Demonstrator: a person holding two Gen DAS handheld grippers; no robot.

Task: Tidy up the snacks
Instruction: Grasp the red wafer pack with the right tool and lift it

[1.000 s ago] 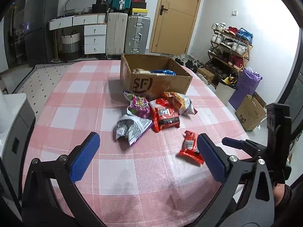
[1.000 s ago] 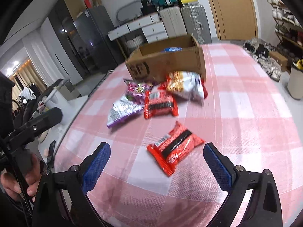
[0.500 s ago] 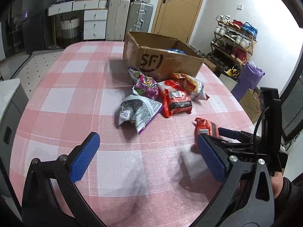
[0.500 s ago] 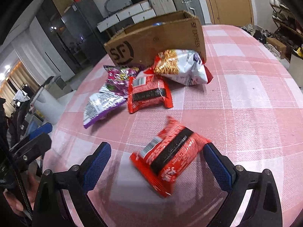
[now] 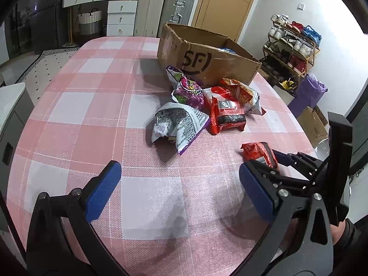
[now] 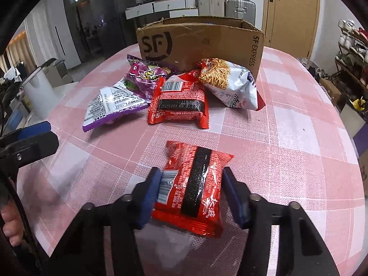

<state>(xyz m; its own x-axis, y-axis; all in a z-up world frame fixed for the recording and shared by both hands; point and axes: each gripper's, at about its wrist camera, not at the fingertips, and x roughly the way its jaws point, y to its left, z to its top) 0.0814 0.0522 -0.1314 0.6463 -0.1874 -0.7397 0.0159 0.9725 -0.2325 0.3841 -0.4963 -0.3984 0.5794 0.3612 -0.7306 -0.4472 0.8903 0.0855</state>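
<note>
My right gripper (image 6: 191,193) is shut on a red snack packet with a black band (image 6: 195,184), its blue pads pressing both sides; the packet also shows in the left wrist view (image 5: 258,153). Beyond it lie a second red packet (image 6: 179,101), a purple-edged silver packet (image 6: 110,105), a purple packet (image 6: 145,78) and a white noodle-print bag (image 6: 227,82), all in front of an open SF cardboard box (image 6: 202,39). My left gripper (image 5: 179,188) is open and empty above the pink checked tablecloth (image 5: 92,105), left of the right gripper.
The box (image 5: 207,62) stands at the table's far side with a blue item inside. The table edge drops off on the right, where a shoe rack (image 5: 292,46), a purple bag (image 5: 308,94) and a floor carton (image 5: 312,122) stand. Drawers and suitcases line the back wall.
My right gripper moved forward and down around the near red packet and closed on it. My left gripper moved lower and closer to the pile and stayed open.
</note>
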